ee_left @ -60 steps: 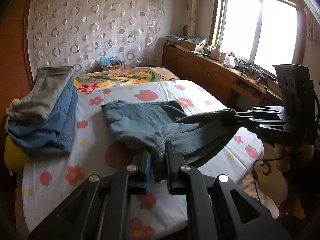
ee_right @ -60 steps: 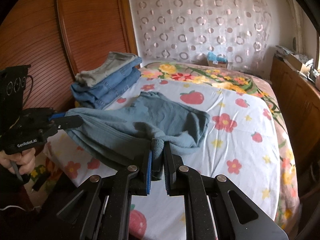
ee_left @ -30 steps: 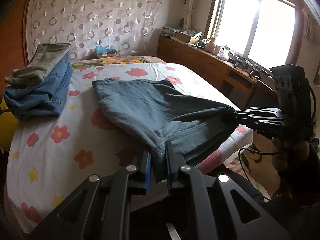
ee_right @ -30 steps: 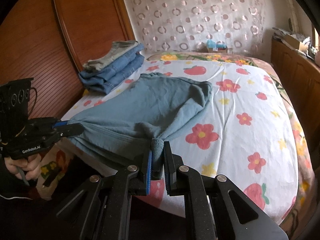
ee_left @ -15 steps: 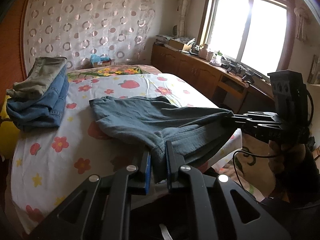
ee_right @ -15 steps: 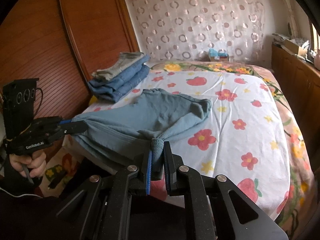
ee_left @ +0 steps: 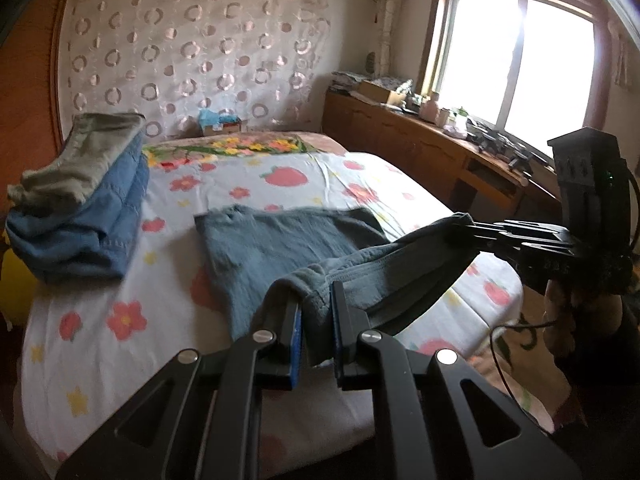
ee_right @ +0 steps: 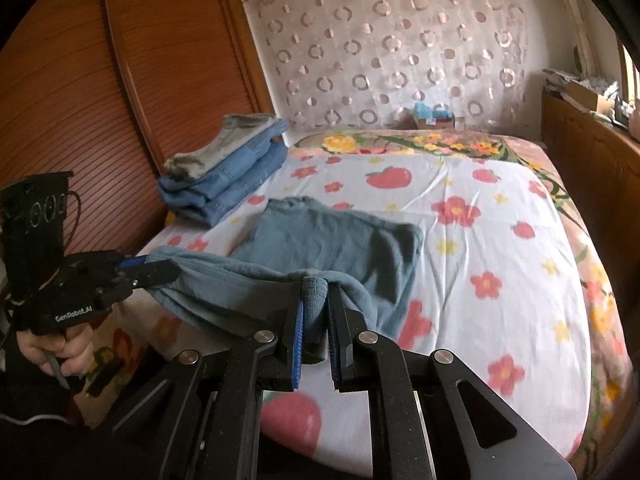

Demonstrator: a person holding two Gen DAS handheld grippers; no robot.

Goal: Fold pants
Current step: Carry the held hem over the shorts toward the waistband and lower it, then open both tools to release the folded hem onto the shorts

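The left hand-held gripper [ee_left: 316, 312] is clamped shut on one bunched corner of the grey-blue pants [ee_left: 280, 240], and the right hand-held gripper [ee_right: 316, 308] is clamped on the other, so that end hangs stretched just off the near edge of the bed [ee_right: 500, 280]. The far end rests on the floral sheet, near a stack of folded jeans [ee_right: 228, 176]. Uneven lifting could skew the fold or drag cloth off the bed. A small cardboard box [ee_right: 434, 118] beyond the bed holds something blue.

Soft matt cloth pants [ee_left: 280, 240]
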